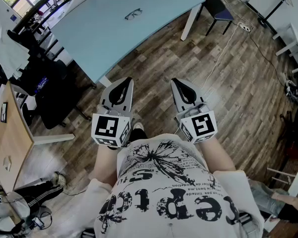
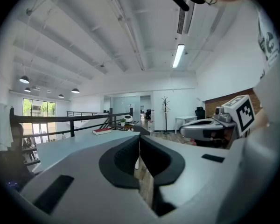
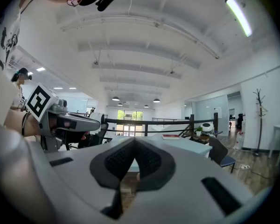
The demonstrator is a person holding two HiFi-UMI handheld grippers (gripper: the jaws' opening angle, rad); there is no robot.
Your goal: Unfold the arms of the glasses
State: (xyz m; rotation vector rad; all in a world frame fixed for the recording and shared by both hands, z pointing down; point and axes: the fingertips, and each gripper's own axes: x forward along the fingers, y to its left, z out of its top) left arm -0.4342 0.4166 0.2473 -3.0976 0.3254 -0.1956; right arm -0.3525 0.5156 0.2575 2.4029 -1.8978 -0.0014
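Dark-framed glasses (image 1: pixel 133 14) lie on a light-blue table (image 1: pixel 99 29) far ahead, out of reach of both grippers. I cannot tell how their arms stand at this distance. My left gripper (image 1: pixel 126 79) and right gripper (image 1: pixel 175 81) hover side by side over the wooden floor, close to the person's torso, pointing level toward the table. Both are shut with nothing between the jaws. The left gripper view shows its closed tips (image 2: pixel 139 136) with the table (image 2: pixel 79 143) beyond. In the right gripper view the closed tips (image 3: pixel 133 141) also face the table (image 3: pixel 177 144).
A red book (image 2: pixel 101 131) lies on the table's far side. A dark blue chair (image 1: pixel 216 4) stands at the table's right end, with a power strip and cable (image 1: pixel 243 27) on the floor nearby. A black office chair (image 1: pixel 49 93) and a wooden desk (image 1: pixel 10 143) are at left.
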